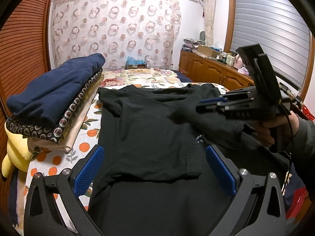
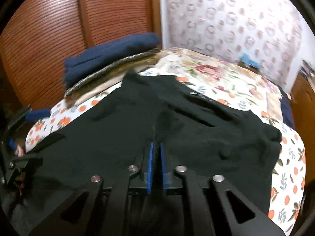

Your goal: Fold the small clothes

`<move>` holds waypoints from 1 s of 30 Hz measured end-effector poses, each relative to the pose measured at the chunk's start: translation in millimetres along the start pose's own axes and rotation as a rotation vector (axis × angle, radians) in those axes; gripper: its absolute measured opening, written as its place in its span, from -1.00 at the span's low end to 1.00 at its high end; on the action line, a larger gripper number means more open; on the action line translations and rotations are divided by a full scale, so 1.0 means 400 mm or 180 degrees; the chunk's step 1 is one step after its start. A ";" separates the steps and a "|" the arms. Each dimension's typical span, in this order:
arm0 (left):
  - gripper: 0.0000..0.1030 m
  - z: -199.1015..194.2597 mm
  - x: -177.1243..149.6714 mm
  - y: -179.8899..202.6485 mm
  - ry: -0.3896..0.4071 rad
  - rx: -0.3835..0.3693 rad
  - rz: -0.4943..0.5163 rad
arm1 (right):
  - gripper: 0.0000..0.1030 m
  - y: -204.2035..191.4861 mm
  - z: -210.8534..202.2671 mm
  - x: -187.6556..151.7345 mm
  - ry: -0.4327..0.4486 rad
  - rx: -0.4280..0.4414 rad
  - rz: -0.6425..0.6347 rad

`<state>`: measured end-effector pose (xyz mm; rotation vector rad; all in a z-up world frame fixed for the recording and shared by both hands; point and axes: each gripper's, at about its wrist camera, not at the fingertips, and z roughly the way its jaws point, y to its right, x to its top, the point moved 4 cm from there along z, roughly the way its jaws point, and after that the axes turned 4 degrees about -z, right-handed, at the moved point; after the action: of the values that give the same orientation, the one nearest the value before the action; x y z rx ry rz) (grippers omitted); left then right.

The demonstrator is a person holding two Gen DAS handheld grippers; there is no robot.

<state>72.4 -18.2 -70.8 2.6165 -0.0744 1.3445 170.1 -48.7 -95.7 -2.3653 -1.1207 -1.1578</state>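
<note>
A black T-shirt (image 1: pixel 149 129) lies on the flowered bedsheet, its near part folded over; it also shows in the right wrist view (image 2: pixel 122 129). My left gripper (image 1: pixel 155 167) is open, its blue pads on either side of the shirt's near fold and just above it. My right gripper (image 1: pixel 206 106) comes in from the right over the shirt's right side. In the right wrist view my right gripper (image 2: pixel 156 147) has its blue pads nearly together, pinching a ridge of the black cloth.
A stack of folded clothes with a navy piece on top (image 1: pixel 57 98) sits on the bed at the left, next to a yellow plush (image 1: pixel 13 151). A slatted wooden wardrobe (image 1: pixel 21 45) stands left, a wooden cabinet (image 1: pixel 212 72) right.
</note>
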 end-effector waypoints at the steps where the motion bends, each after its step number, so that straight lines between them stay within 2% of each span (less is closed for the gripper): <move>1: 1.00 -0.001 0.001 -0.002 0.0001 0.0004 -0.0005 | -0.24 -0.005 0.003 -0.003 -0.0016 -0.0028 -0.0028; 2: 1.00 -0.001 0.002 -0.004 0.0002 0.0008 -0.0013 | -0.11 -0.007 0.004 -0.006 -0.0020 -0.0037 -0.0032; 5: 1.00 0.001 0.004 -0.010 -0.0005 0.0017 -0.0033 | 0.06 0.008 0.004 -0.019 -0.0002 -0.0106 -0.0023; 11: 1.00 0.017 0.028 -0.024 -0.0024 0.0054 0.0041 | 0.14 0.079 0.007 -0.040 -0.0061 -0.0496 0.0188; 15: 1.00 0.052 0.070 -0.047 -0.0101 0.0081 0.0115 | 0.35 0.139 0.006 -0.067 -0.0151 -0.0713 0.0364; 23: 1.00 0.160 0.164 -0.107 -0.0338 0.0125 0.0103 | 0.40 0.257 0.012 -0.086 -0.0234 -0.1003 0.0729; 30: 0.97 0.241 0.199 -0.133 -0.0488 0.0147 0.0011 | 0.40 0.325 0.057 -0.071 -0.0273 -0.0946 0.0888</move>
<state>203.2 18.6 -69.0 2.7555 -0.0711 1.1579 269.0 -137.1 -121.1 -2.7091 -0.6464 -1.1995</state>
